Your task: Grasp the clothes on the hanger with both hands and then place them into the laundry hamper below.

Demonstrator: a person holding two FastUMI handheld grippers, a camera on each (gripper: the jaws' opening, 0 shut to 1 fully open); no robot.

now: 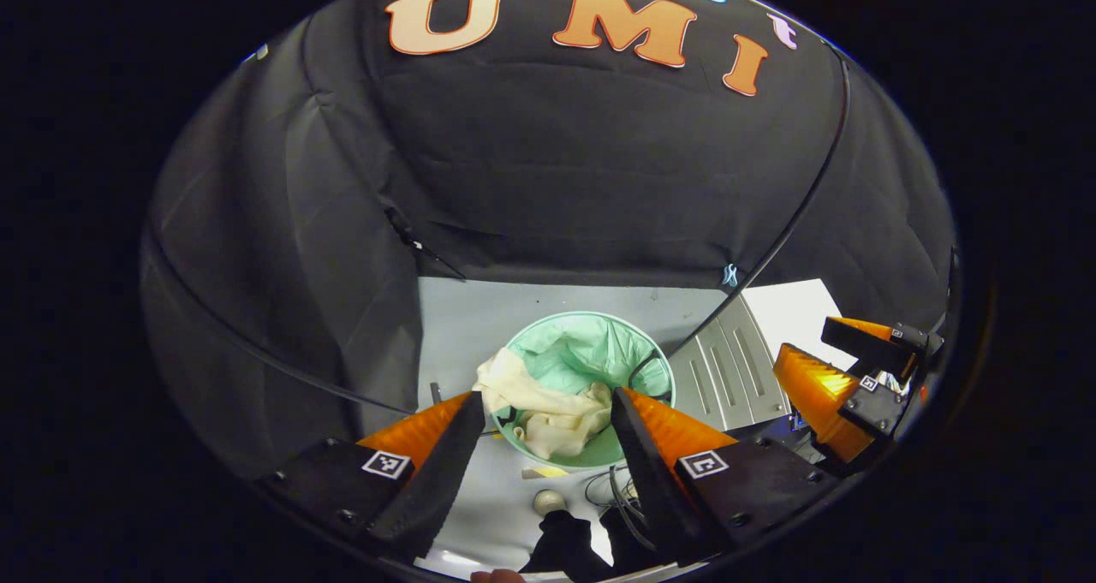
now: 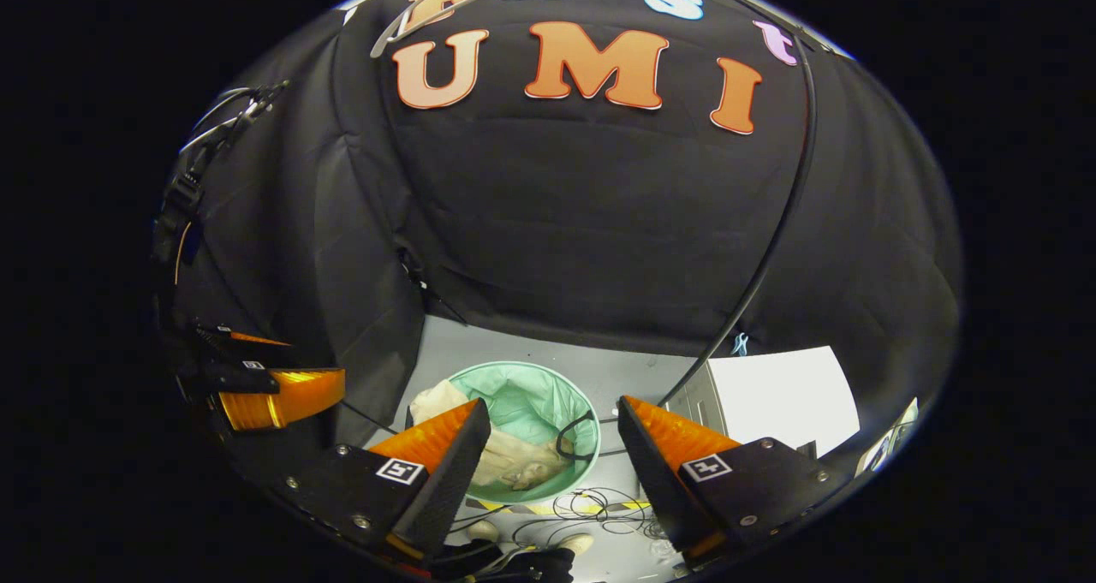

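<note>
Left gripper view first: we find the left gripper (image 1: 548,412) with its jaws spread wide and nothing between the fingers. Straight ahead, framed by the gap between the jaws, stands the hamper (image 1: 659,376), round, with a pale green liner. The garment (image 1: 548,407), cream cloth, lies inside it, bunched toward the near side, with one fold draped over the rim beside the left-hand finger. Cables (image 1: 615,490) lie on the grey floor (image 1: 479,326) below the jaws. Off past the right-hand finger we note a white cabinet (image 1: 728,369) and, beyond it, the right gripper (image 1: 835,365), jaws apart and holding nothing.

Right gripper view: we find the right gripper (image 2: 555,433) likewise spread, with nothing held. The hamper (image 2: 582,403) sits ahead, toward the left-hand finger, which covers part of its rim. The garment (image 2: 505,463) is crumpled inside, next to that finger's tip. A dark cable loop (image 2: 572,437) hangs over the rim. The cabinet (image 2: 771,390) stands beyond the right-hand finger. Far left we see the left gripper (image 2: 274,377); we cannot tell its jaw state from this angle.
</note>
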